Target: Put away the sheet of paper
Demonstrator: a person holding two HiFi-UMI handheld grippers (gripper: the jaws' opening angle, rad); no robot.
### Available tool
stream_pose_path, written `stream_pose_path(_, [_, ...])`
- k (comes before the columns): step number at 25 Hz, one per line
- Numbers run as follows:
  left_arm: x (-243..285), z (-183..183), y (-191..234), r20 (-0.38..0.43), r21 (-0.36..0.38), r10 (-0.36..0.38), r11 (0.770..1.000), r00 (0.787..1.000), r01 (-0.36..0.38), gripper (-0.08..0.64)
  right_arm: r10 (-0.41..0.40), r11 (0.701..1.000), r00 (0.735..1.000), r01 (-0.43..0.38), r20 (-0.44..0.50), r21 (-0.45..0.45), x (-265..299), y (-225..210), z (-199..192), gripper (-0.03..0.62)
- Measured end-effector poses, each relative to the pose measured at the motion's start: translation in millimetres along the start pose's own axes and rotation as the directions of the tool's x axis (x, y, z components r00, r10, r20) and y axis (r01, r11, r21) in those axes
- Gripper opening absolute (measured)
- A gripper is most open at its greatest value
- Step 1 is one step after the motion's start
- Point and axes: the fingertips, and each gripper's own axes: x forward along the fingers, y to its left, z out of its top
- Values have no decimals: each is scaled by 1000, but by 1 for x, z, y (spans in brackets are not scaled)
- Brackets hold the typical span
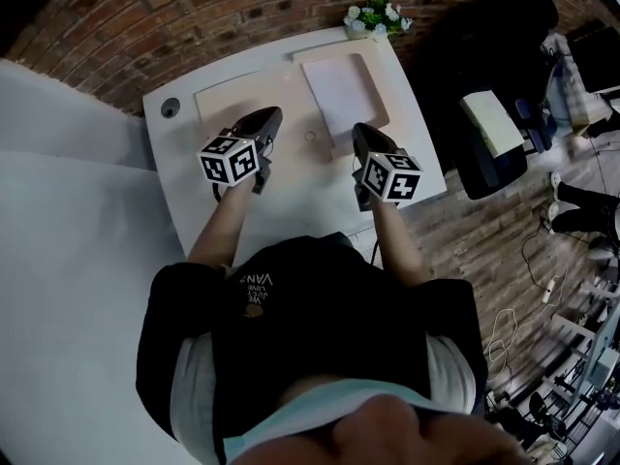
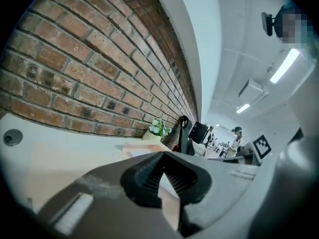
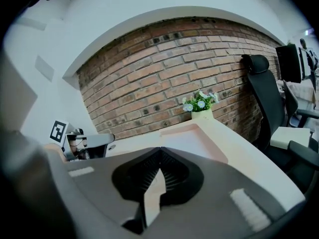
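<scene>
Left gripper [image 1: 272, 116] and right gripper [image 1: 360, 130] closed, empty — sheet of paper [image 1: 341, 93] in tray [image 1: 381, 105], shirt print [image 1: 254, 284] illegible

Brick wall [image 1: 116, 37], white desk [image 1: 176, 158], black chair [image 1: 484, 56]

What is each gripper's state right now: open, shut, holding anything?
Left gripper: shut, holding nothing.
Right gripper: shut, holding nothing.

tray [image 1: 379, 97] 1 | sheet [image 1: 339, 95] 1 (in tray) | flowerpot [image 1: 376, 17] 1 | chair [image 1: 484, 46] 1
</scene>
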Motion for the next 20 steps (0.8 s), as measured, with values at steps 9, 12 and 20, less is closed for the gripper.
stream_pose_path(9, [-29,-4,-10,15,25,-25,999,1000,24,0,-26,1000,999,26,28,-3,-17,18,-13,-2])
stream_pose_path(12, [-40,-6,-12,22,26,-27,999,999,27,0,-29,1000,999,29,41,-8,-21,25,-15,-2])
stream_pose_path(20, [-64,-15,-14,20,53,-24,998,1000,23,0,-30,999,994,31,102,-11,-33,43,-20,-2])
